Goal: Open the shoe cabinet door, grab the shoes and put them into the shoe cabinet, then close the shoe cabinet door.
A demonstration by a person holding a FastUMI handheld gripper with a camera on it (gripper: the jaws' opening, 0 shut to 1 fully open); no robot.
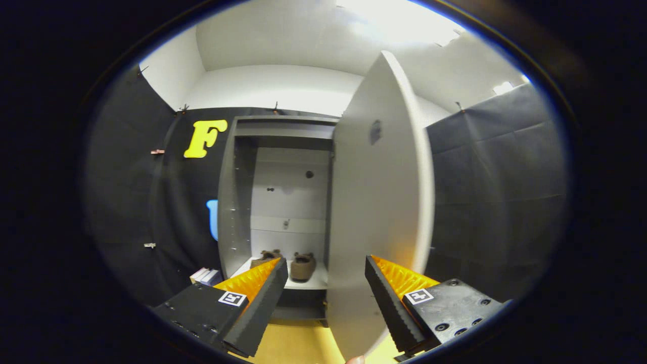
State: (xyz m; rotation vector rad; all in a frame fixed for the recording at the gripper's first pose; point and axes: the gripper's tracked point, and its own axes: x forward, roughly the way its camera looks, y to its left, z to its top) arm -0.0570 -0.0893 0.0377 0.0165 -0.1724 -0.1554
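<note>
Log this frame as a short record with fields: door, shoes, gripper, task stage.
door: tall grey cabinet door swung open, its edge between the fingers
shoes: pair of brown shoes on the bottom shelf of the grey shoe cabinet
gripper: hand-held gripper open, holding nothing
task stage: shoes inside; door not yet closed

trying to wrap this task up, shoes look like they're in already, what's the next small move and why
Probably push the tall pale grey cabinet door shut. Both brown shoes already sit on the bottom shelf of the grey shoe cabinet, the door stands swung open with its free edge between the fingers, and the gripper is open and holding nothing. Whether a finger touches the door I cannot tell.
</note>
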